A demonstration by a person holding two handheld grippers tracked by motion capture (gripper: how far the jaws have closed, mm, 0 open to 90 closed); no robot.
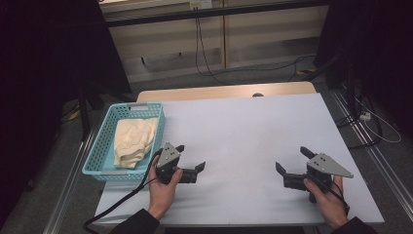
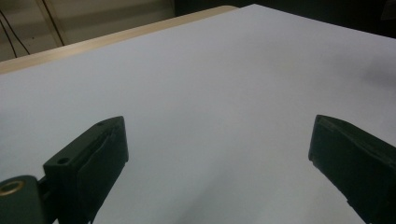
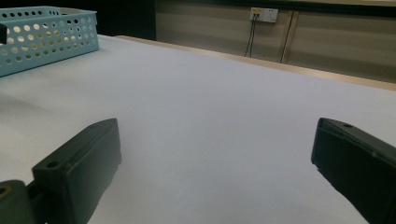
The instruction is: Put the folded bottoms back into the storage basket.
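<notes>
A teal perforated basket [image 1: 100, 146] stands at the table's left edge with a crumpled cream cloth [image 1: 132, 141] lying inside it. Just right of the basket's near corner, my left gripper [image 1: 191, 156] rests low over the white tabletop [image 1: 243, 126], jaws spread wide with nothing between them. The left gripper view confirms the wide gap of the left gripper [image 2: 219, 130] over bare white surface. My right gripper [image 1: 290, 157] sits near the front right, also open and empty. In the right gripper view, the right gripper [image 3: 217, 128] faces across the table, and the basket [image 3: 46, 37] stands far off.
A wooden strip [image 1: 224, 91] borders the table's far edge. Beyond it, cables [image 1: 204, 63] trail over the floor, and a wall socket [image 3: 264, 14] is mounted on the back wall. Dark curtains hang at both sides. White tabletop lies between the two grippers.
</notes>
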